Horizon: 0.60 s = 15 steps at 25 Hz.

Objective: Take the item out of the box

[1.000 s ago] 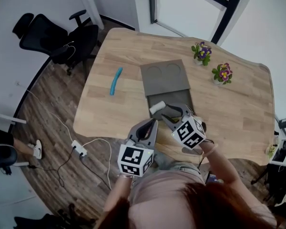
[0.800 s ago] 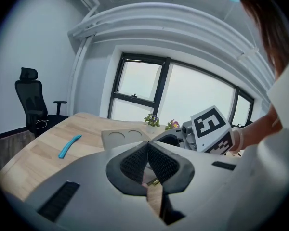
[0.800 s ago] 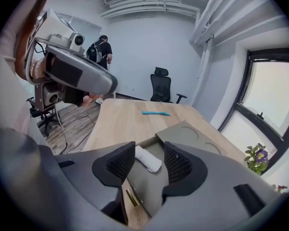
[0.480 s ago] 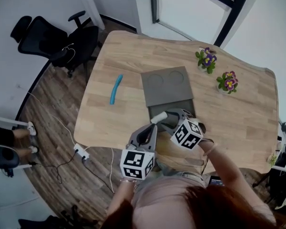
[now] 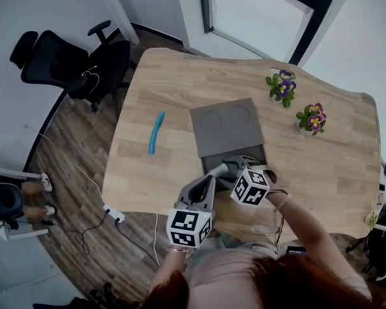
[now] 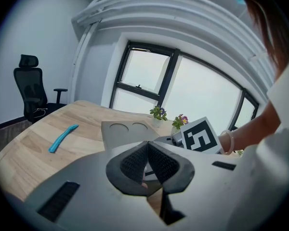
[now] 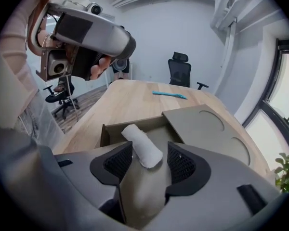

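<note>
A grey box [image 7: 111, 129] stands open near the table's front edge, its lid [image 5: 225, 124] with two round marks folded back flat behind it. A white roll [image 7: 142, 145] lies slanted over the box's inside, its near end between the pads of my right gripper [image 7: 150, 161]. Those jaws are opening, and a gap shows on each side of the roll. In the head view the right gripper [image 5: 226, 166] reaches over the box [image 5: 260, 152] from the near side. My left gripper [image 6: 148, 146] is shut with nothing in it and hovers beside the right one, at the table's front edge [image 5: 208, 184].
A blue curved strip [image 5: 155, 132] lies on the wooden table left of the lid. Two small pots of purple flowers [image 5: 282, 87] [image 5: 312, 119] stand at the back right. A black office chair [image 5: 71, 60] is on the floor to the left, beyond the table.
The right gripper's jaws have spread apart from the white roll, which now sits lower at the box. Both grippers have drifted slightly toward the table's near edge.
</note>
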{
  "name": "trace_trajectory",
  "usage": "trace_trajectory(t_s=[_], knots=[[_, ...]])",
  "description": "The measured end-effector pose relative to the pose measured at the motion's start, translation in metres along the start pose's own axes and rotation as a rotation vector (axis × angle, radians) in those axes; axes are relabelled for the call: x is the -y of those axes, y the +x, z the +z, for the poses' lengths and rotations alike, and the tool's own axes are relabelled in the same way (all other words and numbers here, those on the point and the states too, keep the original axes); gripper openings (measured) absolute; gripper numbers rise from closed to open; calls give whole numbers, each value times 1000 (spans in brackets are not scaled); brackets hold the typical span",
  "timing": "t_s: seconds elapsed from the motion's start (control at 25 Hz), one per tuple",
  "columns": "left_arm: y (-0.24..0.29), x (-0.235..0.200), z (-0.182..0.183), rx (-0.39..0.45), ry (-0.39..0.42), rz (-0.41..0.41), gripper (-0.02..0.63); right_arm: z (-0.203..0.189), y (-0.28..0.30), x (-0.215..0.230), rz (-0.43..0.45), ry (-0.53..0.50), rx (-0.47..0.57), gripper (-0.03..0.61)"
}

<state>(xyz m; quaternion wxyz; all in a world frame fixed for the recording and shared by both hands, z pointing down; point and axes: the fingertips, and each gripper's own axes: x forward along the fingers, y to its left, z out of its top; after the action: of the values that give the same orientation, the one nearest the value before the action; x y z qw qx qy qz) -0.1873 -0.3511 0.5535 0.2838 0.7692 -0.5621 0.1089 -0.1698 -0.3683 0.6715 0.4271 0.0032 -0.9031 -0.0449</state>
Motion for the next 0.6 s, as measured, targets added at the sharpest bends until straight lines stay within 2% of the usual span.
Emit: trace_trajectory(t_s=[0.32,0.6], knots=[[14,-2,1,-9,-12,-6,2,-7,17,-2,94,-70,-41,213],[13,0,2,-3,-30,-7,2,-13,28,-7,139,-110,-73,213]])
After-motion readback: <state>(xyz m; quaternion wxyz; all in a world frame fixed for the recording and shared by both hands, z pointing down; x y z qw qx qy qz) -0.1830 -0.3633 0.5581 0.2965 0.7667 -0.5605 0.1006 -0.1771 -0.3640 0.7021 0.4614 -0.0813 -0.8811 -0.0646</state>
